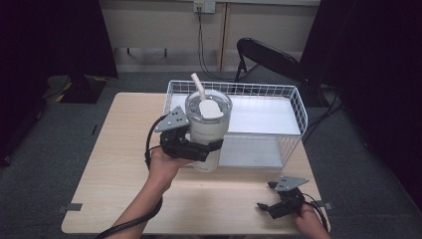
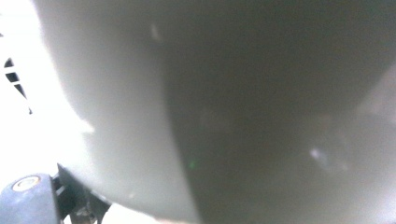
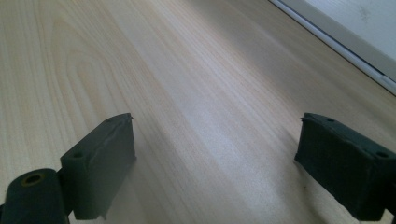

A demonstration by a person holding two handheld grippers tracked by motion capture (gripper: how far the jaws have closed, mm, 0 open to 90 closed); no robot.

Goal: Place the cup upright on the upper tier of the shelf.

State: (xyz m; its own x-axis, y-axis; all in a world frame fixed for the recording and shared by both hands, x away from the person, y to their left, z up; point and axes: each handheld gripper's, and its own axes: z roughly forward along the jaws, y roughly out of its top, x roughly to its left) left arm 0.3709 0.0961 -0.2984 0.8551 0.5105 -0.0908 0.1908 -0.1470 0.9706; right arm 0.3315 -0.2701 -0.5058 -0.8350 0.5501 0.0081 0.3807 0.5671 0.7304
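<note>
1. Two grippers are at work over a light wooden table (image 1: 119, 149), each held in a person's hand that comes in from the near edge.
2. Toward the left, the left gripper (image 1: 199, 148) is clamped on a pale tumbler (image 1: 208, 130), its black jaws pinching the tumbler's lower body from the side, with the grey three-cornered plate tilted above them.
3. The tumbler stands upright in that grip, at the near left corner of a white wire basket (image 1: 293, 102); whether its base touches the table I cannot tell. It has a clear lid with a cream flap, and a cream straw (image 1: 198, 84) sticks up from it, leaning to the left.
4. In the left gripper view the tumbler's pale wall (image 2: 224, 107) is pressed so close that it is only a blur.
5. The basket sits at the far right part of the table, its white floor bare.
6. At the near right corner, well apart from the tumbler, the right gripper (image 1: 271, 201) rests low over the table with its jaws spread wide; in the right gripper view the bare wood (image 3: 187, 93) lies between them.
</note>
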